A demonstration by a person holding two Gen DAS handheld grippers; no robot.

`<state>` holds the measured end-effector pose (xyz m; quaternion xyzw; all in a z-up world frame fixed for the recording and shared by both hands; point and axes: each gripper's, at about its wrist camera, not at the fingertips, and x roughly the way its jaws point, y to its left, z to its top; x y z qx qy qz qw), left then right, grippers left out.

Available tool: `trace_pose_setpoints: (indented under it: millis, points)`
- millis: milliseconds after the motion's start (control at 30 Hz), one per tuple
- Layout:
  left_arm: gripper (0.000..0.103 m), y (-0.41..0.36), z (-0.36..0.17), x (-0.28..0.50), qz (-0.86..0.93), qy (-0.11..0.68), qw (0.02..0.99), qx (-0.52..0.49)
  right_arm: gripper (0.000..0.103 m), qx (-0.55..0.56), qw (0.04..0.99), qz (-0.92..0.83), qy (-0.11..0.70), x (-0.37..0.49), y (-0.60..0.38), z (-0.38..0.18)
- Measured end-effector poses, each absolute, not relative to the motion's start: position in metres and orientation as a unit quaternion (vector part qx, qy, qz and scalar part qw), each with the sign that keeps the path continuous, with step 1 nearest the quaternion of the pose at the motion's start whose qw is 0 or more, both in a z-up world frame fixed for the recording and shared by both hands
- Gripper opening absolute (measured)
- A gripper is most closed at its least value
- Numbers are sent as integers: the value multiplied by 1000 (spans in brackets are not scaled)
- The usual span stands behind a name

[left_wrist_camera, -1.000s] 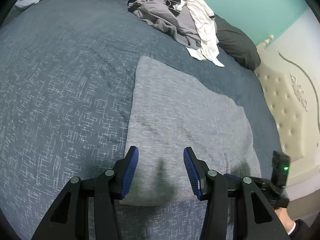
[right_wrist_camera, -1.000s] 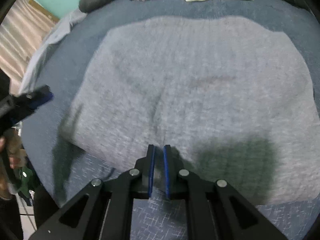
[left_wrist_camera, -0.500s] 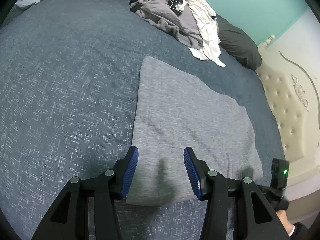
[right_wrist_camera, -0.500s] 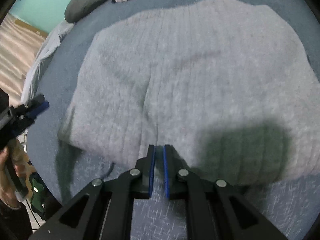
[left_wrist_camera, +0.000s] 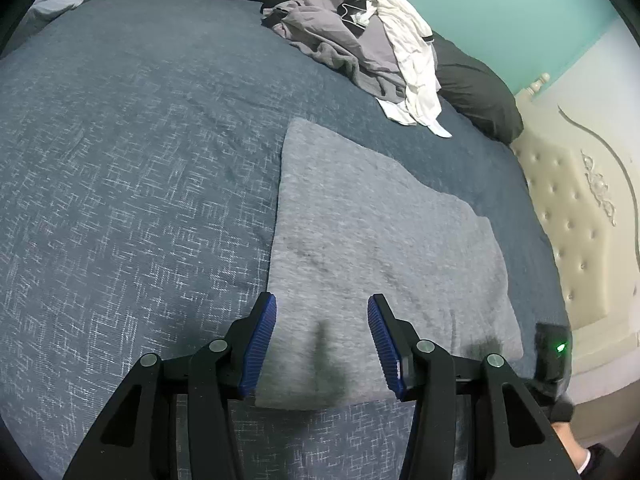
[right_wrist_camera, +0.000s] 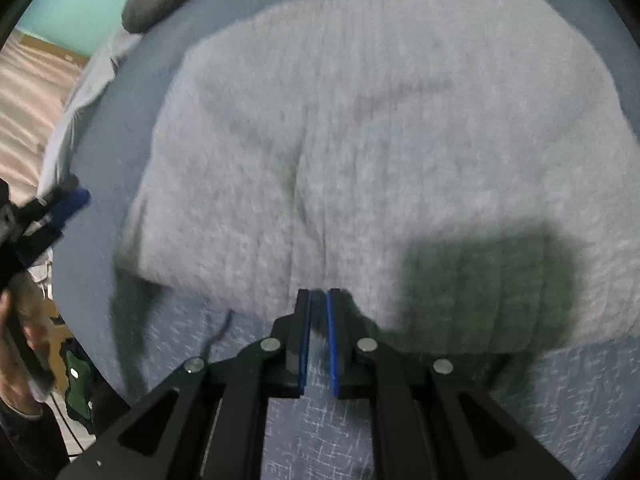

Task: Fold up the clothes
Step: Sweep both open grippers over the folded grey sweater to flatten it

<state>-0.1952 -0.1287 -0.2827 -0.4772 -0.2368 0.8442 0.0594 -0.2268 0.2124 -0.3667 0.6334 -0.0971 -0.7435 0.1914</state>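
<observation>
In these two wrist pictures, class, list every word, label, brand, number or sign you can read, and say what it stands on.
None can be read.
The folded grey garment, the blue bedspread and the pile of clothes show no legible print.
A small white tag in that pile is too small to read.
The green light near the right gripper is a lamp, not a sign.
</observation>
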Motion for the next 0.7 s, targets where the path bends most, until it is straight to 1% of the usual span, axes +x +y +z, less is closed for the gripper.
trace_pose_setpoints:
  millis: [100,300,533,700]
  points:
    - [52,-129,-281,-195,844,-235,59,-478,5,638,189,-740,-99,-223,217,-376]
    - [52,-131,-277,-196,846,-235,59,-475,6,634,195,-742,-99,-219,218,-360]
    - [52,-131,-275,-196,846,-232,58,-477,5,642,189,-738,-81,-213,214,-378]
    - [52,-133,-273,-197,846,-228,58,-478,5,632,191,-746,-89,-214,221,-362]
